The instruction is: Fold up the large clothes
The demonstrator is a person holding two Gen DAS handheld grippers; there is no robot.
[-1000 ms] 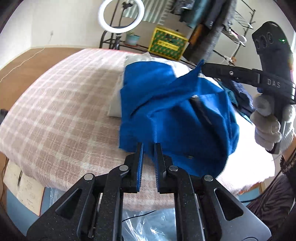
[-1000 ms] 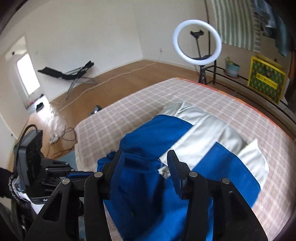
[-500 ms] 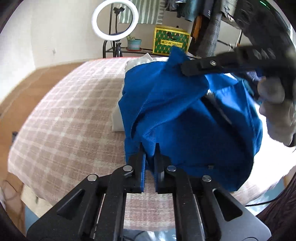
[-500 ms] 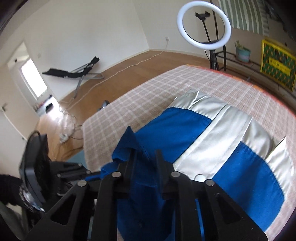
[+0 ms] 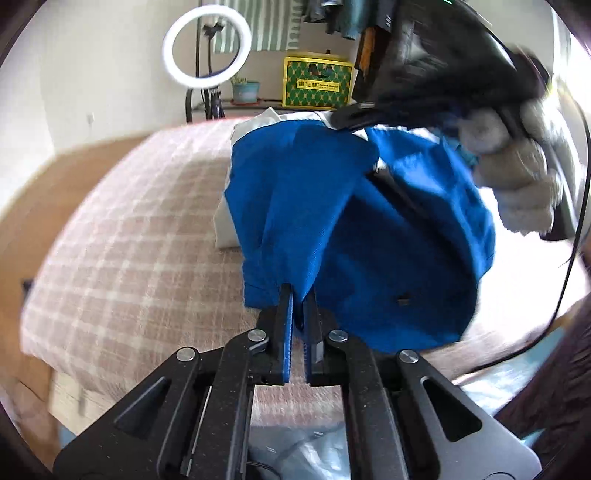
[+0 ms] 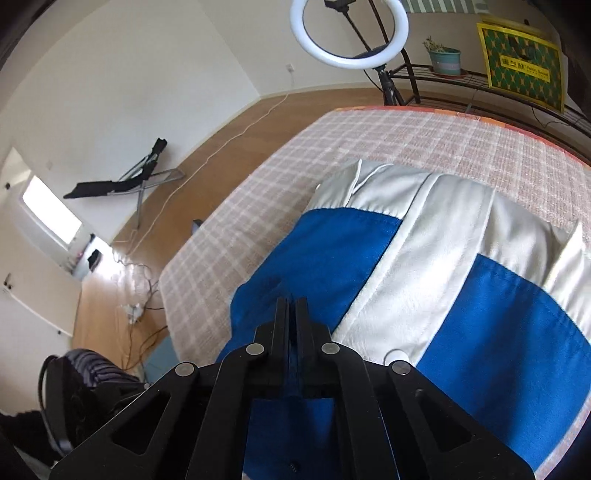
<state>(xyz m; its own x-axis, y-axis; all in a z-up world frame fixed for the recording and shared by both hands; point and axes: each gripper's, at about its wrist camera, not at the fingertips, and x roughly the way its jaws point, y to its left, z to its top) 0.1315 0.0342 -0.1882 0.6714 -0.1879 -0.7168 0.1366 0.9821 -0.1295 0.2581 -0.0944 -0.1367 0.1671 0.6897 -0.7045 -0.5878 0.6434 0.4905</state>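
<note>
Checked bedspread (image 6: 369,147) covers the bed. Blue and grey-white jacket (image 6: 461,258) lies at the near right of it, near hem lifted. Left gripper (image 5: 298,295): jaws pinched tight on a blue fold at the near edge. Right gripper (image 6: 291,306): jaws closed right down, blue cloth clamped between. Ring light (image 6: 349,29) at far side.

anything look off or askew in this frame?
Nothing damaged or spilled. The blue and white jacket is bunched mid-fold on the checked bed cover, with one blue flap lifted. Both the left tongs and the right tongs are shut on its blue cloth.
</note>
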